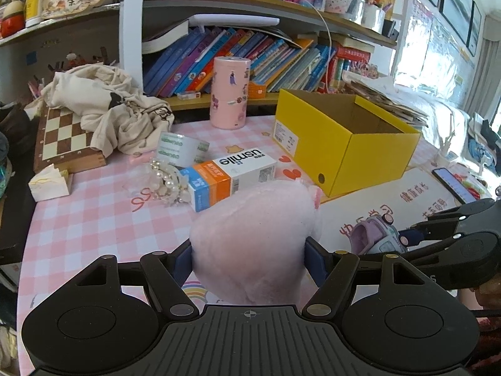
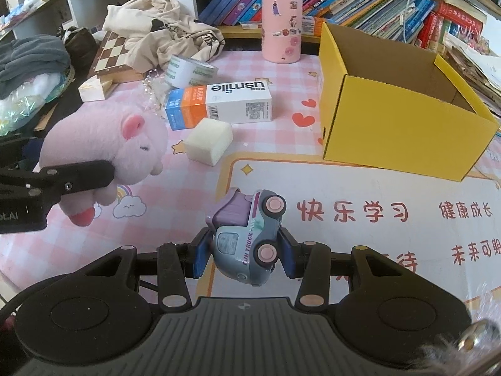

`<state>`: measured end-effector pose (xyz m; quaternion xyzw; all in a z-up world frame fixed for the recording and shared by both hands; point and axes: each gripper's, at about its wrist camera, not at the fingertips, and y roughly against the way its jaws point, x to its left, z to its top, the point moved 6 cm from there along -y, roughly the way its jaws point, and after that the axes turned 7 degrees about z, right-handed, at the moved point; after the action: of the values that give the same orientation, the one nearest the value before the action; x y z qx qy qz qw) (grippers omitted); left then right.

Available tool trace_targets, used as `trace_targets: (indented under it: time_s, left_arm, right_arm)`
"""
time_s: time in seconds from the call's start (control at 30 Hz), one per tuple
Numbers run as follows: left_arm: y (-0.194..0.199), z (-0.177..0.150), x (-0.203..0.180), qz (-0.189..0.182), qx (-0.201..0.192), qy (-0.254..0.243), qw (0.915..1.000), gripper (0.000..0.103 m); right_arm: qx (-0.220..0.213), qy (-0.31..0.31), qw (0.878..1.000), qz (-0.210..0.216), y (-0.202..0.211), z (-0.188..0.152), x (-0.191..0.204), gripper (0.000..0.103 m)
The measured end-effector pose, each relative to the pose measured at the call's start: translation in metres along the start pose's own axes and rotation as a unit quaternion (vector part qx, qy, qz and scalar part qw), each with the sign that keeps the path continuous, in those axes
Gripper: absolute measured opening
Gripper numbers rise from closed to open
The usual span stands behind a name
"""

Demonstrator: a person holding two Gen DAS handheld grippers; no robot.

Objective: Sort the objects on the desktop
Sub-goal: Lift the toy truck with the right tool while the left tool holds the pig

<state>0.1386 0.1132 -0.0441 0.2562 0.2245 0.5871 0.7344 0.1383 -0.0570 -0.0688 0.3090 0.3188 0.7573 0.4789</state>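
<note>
My left gripper point(image 1: 249, 255) is shut on a pink plush pig point(image 1: 253, 235) and holds it above the pink checked desk mat; the pig also shows in the right wrist view point(image 2: 109, 150). My right gripper point(image 2: 245, 252) is shut on a small blue and purple toy truck point(image 2: 247, 235), tilted on its side; the truck shows in the left wrist view point(image 1: 375, 235). An open, empty yellow box point(image 2: 400, 119) stands to the right, also in the left wrist view point(image 1: 344, 138). A usmile carton point(image 2: 219, 103), a yellowish sponge block point(image 2: 208, 141), tape rolls point(image 2: 191, 70) and a pearl bracelet point(image 1: 166, 181) lie on the mat.
A pink cylinder tin point(image 2: 281, 25) stands at the back. A chessboard point(image 1: 65, 138) under crumpled cloth point(image 1: 106, 109) sits at left. Book shelves point(image 1: 250, 59) line the back. A white printed mat point(image 2: 375, 219) lies under the yellow box. A phone point(image 1: 451, 185) lies far right.
</note>
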Motion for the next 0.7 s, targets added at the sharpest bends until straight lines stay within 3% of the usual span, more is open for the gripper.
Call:
trace_targets:
  time_s: [0.7]
  left_arm:
    - [-0.015,0.008,-0.041,-0.038,0.008,-0.037,0.9985,0.072]
  right_arm:
    - [-0.004,-0.043,0.999,-0.026,0.015,-0.016,-0.036,0.042]
